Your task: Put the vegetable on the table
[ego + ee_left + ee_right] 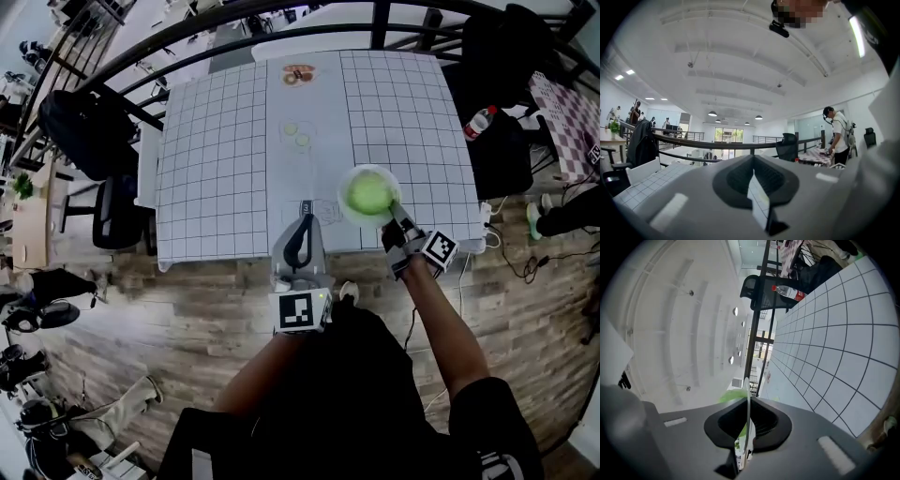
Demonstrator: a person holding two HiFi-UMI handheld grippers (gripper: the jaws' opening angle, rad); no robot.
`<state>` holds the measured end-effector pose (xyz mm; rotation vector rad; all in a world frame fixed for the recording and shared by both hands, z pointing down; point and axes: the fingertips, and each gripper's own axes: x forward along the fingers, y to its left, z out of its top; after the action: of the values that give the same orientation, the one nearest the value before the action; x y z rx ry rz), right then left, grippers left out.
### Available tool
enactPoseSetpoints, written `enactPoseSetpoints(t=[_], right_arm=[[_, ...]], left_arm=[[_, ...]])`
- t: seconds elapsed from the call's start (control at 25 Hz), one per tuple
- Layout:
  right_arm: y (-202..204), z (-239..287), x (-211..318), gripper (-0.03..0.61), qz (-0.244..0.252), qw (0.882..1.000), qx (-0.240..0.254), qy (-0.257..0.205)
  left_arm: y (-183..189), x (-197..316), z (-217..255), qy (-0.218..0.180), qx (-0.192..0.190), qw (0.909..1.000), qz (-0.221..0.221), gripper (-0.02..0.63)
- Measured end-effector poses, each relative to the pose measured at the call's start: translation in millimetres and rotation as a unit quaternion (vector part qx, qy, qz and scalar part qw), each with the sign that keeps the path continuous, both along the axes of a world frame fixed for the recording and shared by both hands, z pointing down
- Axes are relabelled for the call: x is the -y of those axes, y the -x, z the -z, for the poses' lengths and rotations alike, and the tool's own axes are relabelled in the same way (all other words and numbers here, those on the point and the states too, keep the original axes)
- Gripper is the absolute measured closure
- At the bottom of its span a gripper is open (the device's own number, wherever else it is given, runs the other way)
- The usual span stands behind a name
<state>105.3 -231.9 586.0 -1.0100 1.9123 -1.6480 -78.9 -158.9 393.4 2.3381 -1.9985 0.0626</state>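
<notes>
A pale green leafy vegetable [368,193] lies on a white plate [346,208] over the front right part of the gridded table [216,169]. My right gripper [396,217] is shut on the plate's near rim. In the right gripper view the plate [746,401] runs edge-on between the jaws, with the vegetable [727,396] showing green to its left. My left gripper [302,226] points at the table's front edge, left of the plate. Its jaws are shut with nothing in them [753,182]. I cannot tell whether the plate rests on the table or hangs above it.
At the table's far end sits a plate of brown food [298,75], and two pale slices [296,134] lie mid-table. A water bottle [478,122] stands off the right edge. A black chair [117,216] is on the left, and a railing behind. A person [839,136] stands far right.
</notes>
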Motion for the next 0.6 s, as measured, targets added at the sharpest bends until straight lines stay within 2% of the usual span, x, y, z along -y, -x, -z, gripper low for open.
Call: enactPoseSetpoints(t=[0.48,0.6], right_arm=[[-11,-54,14,0.568,-0.016,0.999,-0.025,0.034],[-10,-62,22,0.569,-0.021,1.000,-0.006,0.019]], left_arm=[[-14,12,-21,0.017,0.009,0.9998,-0.010,0.604],[-21,17,-30,0.027,0.001,0.9996,-0.007,0.604]])
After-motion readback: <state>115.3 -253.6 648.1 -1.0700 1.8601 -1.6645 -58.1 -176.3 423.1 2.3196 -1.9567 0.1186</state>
